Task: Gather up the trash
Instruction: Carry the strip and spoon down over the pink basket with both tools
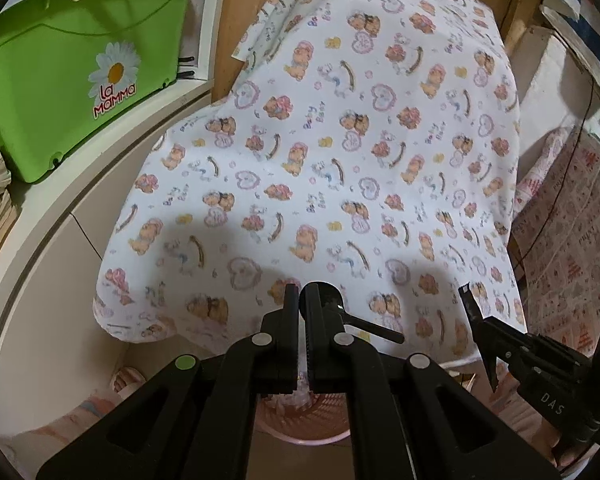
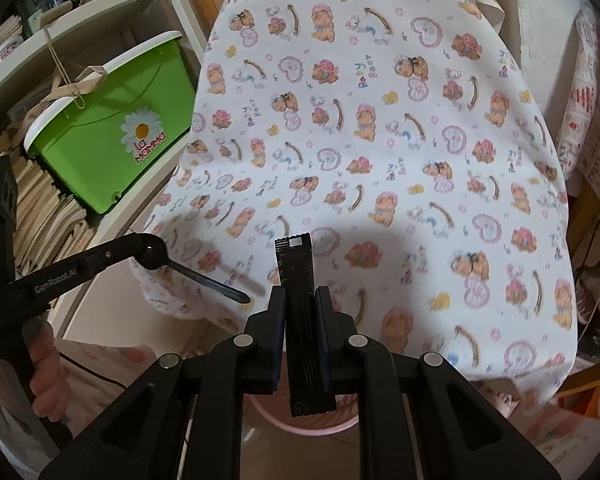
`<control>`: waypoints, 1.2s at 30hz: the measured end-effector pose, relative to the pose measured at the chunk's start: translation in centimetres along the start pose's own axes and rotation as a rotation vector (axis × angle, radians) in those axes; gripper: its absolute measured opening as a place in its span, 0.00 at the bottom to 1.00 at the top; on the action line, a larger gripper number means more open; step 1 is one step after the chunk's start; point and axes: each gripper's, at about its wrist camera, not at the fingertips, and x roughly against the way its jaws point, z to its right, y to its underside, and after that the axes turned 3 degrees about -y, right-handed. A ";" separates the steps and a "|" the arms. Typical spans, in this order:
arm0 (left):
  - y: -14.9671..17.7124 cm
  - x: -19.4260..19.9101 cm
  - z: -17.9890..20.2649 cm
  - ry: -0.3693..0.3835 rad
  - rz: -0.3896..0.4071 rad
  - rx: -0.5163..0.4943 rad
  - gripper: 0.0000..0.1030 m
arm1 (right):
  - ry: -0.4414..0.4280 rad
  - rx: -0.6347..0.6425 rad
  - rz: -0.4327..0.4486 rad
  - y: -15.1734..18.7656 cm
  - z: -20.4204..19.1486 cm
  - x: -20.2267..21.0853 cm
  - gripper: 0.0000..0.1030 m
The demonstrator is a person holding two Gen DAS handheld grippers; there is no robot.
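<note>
Here, left hand-held gripper [image 1: 299, 296] clenched on black spoon [image 1: 364, 322] (right hand-held gripper [image 2: 300, 300] on dark sachet [image 2: 300, 300]) above pink basket [image 2: 308, 426].

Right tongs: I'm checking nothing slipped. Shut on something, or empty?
Shut on a black sachet: the right tongs press both its sides, over the pink basket.

Even, fairly bright indoor light; strong fisheye warp.

Soft dark shadows fall on the printed cloth [image 1: 340, 152] at lower centre of both frames. Dark vignette rings the corners; straight edges bow near the rims. The cloth's lower right looks blurred in the right wrist view.
</note>
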 end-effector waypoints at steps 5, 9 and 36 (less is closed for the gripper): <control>1.5 -0.9 1.0 0.000 -0.057 -0.054 0.02 | -0.015 0.010 -0.028 1.0 -0.5 -0.3 0.15; 2.6 -1.6 1.6 -0.015 -0.088 -0.083 0.02 | -0.027 0.044 -0.078 1.9 -1.2 -1.5 0.15; 9.0 -11.5 0.4 -0.096 -0.362 -0.046 0.03 | 0.039 0.085 -0.344 8.0 -0.1 -11.9 0.15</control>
